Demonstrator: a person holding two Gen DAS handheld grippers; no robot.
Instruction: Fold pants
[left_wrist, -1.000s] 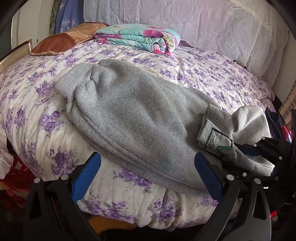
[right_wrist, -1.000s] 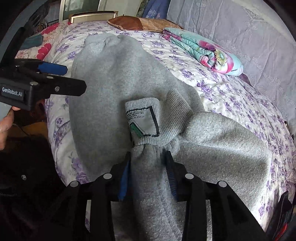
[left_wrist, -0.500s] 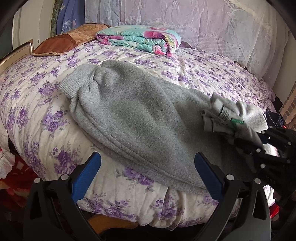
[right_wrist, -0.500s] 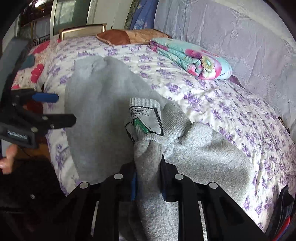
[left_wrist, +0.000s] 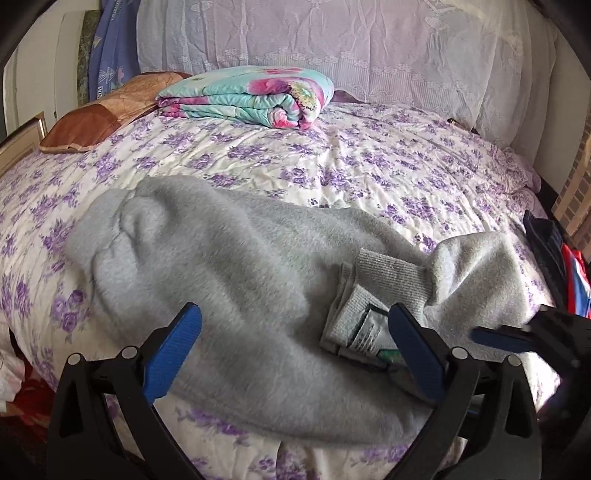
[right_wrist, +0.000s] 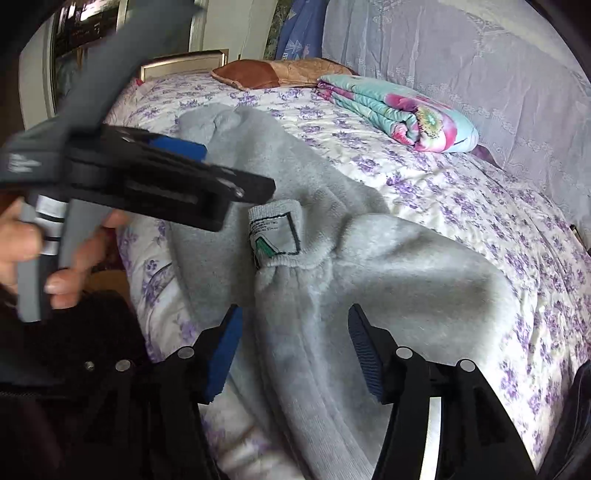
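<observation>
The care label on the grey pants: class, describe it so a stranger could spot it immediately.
Start at the bed with the purple-flowered quilt, where the grey pants lie along its near edge. Follow them to the ribbed waistband, which is turned over. The care label is the white patch there, with printed text and a green mark, the only non-grey part of the fleece.

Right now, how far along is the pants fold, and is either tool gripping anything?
Done: the grey fleece pants lie lengthwise on the floral bedspread, legs apparently stacked, with the waistband flipped over, label up. In hand: nothing; the right tool is open astride the waist end, and the left tool hovers open. Left: folding the length over, since the cuffs lie at full stretch.
</observation>
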